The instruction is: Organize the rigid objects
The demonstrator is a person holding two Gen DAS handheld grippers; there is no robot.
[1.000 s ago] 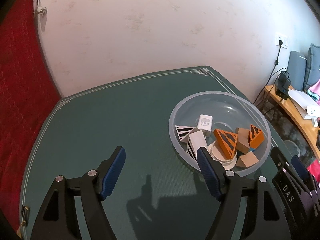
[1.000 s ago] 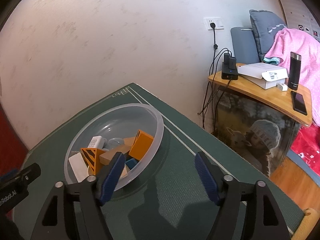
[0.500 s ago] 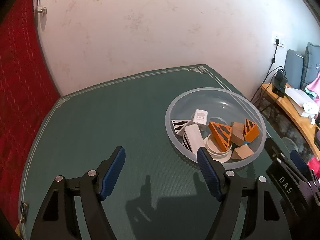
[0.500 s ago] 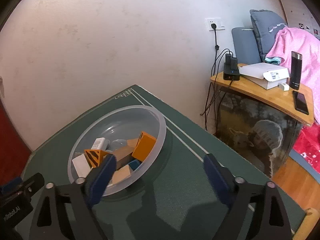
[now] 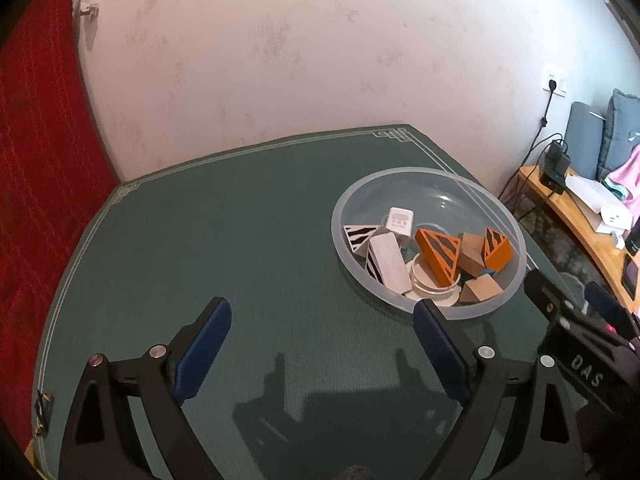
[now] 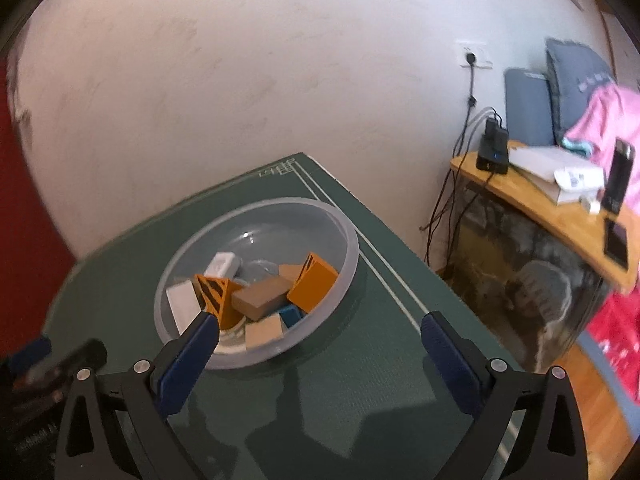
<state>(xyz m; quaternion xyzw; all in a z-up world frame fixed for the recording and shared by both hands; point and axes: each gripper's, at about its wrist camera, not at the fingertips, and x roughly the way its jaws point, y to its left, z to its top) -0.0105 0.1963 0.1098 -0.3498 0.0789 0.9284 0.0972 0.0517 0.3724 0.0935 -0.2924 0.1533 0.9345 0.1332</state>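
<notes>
Green table point(image 5: 248, 240), filled bowl point(image 5: 430, 184) unmoved; left tongs point(image 5: 320, 334), right tongs point(image 6: 320, 338) opening wider, both empty.

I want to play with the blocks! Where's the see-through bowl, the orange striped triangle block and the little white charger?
Clear plastic bowl point(image 5: 400, 306), left wrist view, near rim.
Orange striped triangular block point(image 5: 438, 254), left wrist view, striped face.
Small white charger point(image 5: 400, 222), left wrist view, top face.

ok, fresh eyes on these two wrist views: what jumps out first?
The clear plastic bowl on the green table mat, heaped with orange striped wedges, plain wooden blocks and white pieces. Both claws hover short of it with nothing between the blue pads, jaws opening: the left claw near-left of the bowl, the right claw at its near rim. Beyond the table's right edge stands a cluttered wooden side table.
</notes>
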